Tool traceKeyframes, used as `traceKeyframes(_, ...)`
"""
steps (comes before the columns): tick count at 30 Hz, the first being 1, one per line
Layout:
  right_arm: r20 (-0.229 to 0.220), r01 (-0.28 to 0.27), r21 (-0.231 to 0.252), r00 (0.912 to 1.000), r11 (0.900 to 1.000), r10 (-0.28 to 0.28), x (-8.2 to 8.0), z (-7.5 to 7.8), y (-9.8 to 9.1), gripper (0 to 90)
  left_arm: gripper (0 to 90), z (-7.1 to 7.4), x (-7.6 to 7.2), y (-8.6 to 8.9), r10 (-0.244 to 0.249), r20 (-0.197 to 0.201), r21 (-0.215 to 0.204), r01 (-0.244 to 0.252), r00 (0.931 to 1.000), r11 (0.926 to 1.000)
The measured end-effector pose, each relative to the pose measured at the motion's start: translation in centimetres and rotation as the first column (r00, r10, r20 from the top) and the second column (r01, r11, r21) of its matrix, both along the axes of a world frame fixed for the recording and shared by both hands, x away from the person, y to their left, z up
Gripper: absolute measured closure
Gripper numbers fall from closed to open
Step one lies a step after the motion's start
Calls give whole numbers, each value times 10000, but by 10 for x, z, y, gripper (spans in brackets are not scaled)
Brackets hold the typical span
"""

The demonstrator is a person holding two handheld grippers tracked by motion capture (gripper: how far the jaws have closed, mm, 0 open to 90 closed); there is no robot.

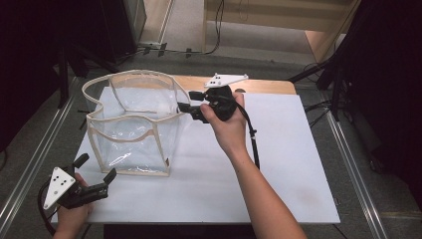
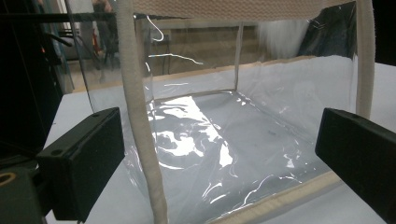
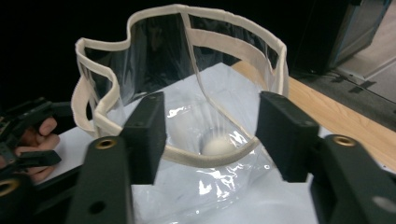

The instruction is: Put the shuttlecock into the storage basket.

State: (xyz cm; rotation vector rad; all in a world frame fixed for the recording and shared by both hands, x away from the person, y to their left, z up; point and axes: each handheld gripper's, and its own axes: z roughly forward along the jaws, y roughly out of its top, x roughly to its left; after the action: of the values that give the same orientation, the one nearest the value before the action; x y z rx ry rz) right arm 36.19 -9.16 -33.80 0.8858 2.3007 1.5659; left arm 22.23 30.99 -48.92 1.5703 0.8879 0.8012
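A clear plastic bag point(image 1: 130, 124) with beige trim stands open on the white board point(image 1: 278, 164). A small white ball point(image 3: 217, 145) shows through the bag's clear wall, low inside it near its right side; the same ball point(image 1: 163, 108) appears faintly from above. My right gripper point(image 1: 188, 100) hovers at the bag's right rim point(image 3: 210, 161), its jaws apart with nothing pressed between them. My left gripper point(image 1: 97, 168) rests at the board's near left corner, open, facing the bag's corner trim point(image 2: 140, 116) a short way off.
The board lies on a wooden table point(image 1: 268, 85) whose bare edge shows at the back. Dark stands point(image 1: 338, 69) and cables point(image 1: 214, 47) flank the table on the grey floor. The board's right half is bare.
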Motion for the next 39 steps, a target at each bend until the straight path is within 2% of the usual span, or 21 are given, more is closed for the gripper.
traceKeyframes(4, 101, -39, 51, 9999, 10000, 38, -4, 3, -9, 288, 21, 0, 0, 0, -8, -14, 35, 8, 10000, 10000)
traceKeyframes(10, 316, -76, -120, 9995, 9999, 80, -13, -3, -25, 116, 21, 0, 0, 0, 10, -10, 7, -10, 10000, 10000)
traceKeyframes(14, 350, 166, 0, 9992, 9999, -166, -18, -10, -37, 72, 21, 0, 0, 0, 11, -13, 8, -11, 10000, 10000)
traceKeyframes(16, 379, 301, 3, 9988, 9995, -301, -20, -13, -42, 0, 21, 0, 0, 0, 9, -13, 4, -9, 10000, 10000)
traceKeyframes(17, 382, 318, -49, 9988, 9995, -316, -22, -14, -43, 0, 21, 0, 0, 0, 9, -14, 5, -9, 10000, 10000)
traceKeyframes(18, 556, 409, -408, 9977, 9983, -386, -26, -17, -45, 0, 21, 0, 0, 0, 6, -16, 13, -6, 10000, 10000)
traceKeyframes(20, 653, 509, -543, 9967, 9972, -473, -28, -19, -46, 0, 21, 0, 0, 0, 1, -11, 19, -1, 10000, 10000)
traceKeyframes(22, 764, 410, -500, 9964, 9979, -371, -32, -22, -50, 0, 21, 0, 0, 0, 3, -14, 19, -3, 10000, 10000)
traceKeyframes(23, 900, 553, -523, 9947, 9971, -504, -35, -23, -52, 0, 22, 0, 0, 0, 5, -11, 29, -5, 10000, 10000)
traceKeyframes(28, 1307, 592, -413, 9900, 9974, -534, -47, -31, -63, 0, 21, 0, 0, 0, 13, -21, 60, -13, 10000, 10000)
traceKeyframes(39, 1339, 1024, -233, 9861, 9945, -984, -64, -55, -90, 0, 21, 0, 0, -1, 21, -30, 80, -21, 10000, 10000)
